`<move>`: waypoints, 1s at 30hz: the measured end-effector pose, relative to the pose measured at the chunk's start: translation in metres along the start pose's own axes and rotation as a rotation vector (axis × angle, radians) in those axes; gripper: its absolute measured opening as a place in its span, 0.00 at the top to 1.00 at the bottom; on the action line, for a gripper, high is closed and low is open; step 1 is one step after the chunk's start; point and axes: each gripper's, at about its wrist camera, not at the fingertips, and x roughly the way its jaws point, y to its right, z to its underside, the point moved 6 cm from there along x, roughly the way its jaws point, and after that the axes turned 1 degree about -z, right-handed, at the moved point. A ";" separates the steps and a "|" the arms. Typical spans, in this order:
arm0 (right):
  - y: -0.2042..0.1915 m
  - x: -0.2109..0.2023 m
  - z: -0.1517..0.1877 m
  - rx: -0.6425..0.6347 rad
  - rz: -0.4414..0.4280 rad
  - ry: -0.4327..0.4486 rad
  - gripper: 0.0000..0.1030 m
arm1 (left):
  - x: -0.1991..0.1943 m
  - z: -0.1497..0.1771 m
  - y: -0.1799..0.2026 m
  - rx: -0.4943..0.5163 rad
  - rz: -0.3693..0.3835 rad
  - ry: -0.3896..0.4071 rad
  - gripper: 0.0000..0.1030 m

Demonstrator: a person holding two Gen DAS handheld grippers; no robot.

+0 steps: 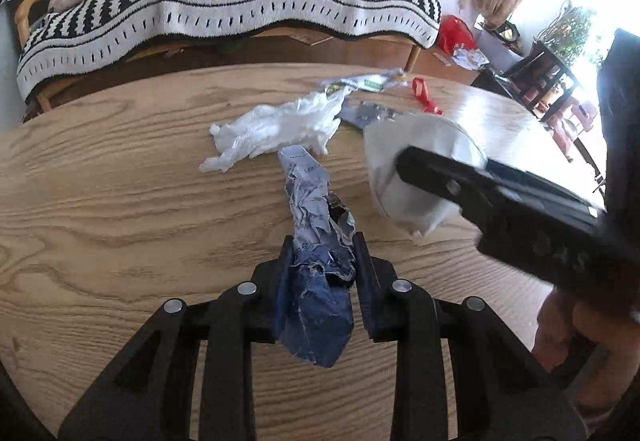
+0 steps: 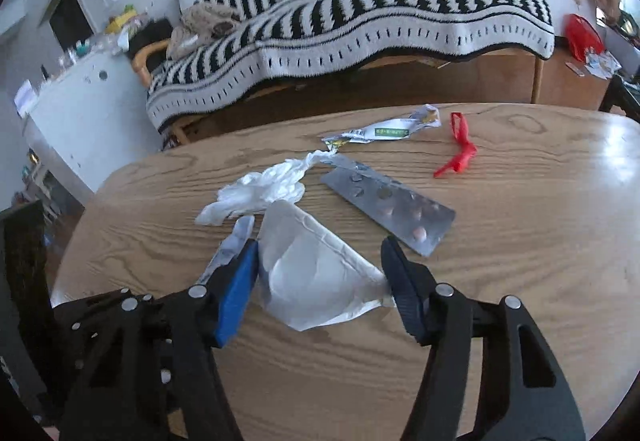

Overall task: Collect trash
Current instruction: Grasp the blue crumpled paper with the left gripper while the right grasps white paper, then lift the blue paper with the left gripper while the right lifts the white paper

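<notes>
My left gripper (image 1: pixel 322 241) is shut on a crumpled blue-and-white paper wrapper (image 1: pixel 308 201) that sticks out forward over the wooden table (image 1: pixel 120 201). My right gripper (image 2: pixel 320 241) is shut on a white pouch (image 2: pixel 316 281), which bulges between the two pads. In the left wrist view one black finger of the right gripper (image 1: pixel 440 181) lies across that white pouch (image 1: pixel 404 145). Loose on the table are a crumpled white plastic bag (image 2: pixel 260 189), a silver blister pack (image 2: pixel 392 205), a torn green-and-yellow wrapper (image 2: pixel 384 131) and a red strip (image 2: pixel 460 153).
A sofa under a black-and-white striped blanket (image 1: pixel 224 1) stands just behind the table's far edge. A person's hand (image 1: pixel 560 329) holds the right gripper at the lower right. A white cabinet (image 2: pixel 80 113) stands to the left, and red bags and clutter (image 1: pixel 456 35) lie on the floor by the window.
</notes>
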 end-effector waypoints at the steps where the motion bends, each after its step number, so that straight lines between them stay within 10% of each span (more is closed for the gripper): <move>1: 0.000 -0.007 0.003 0.003 0.001 0.021 0.40 | -0.003 -0.001 0.000 -0.001 0.000 0.007 0.73; 30: -0.012 -0.035 0.055 0.087 0.093 0.076 0.40 | -0.051 0.024 -0.057 0.009 -0.043 0.051 0.73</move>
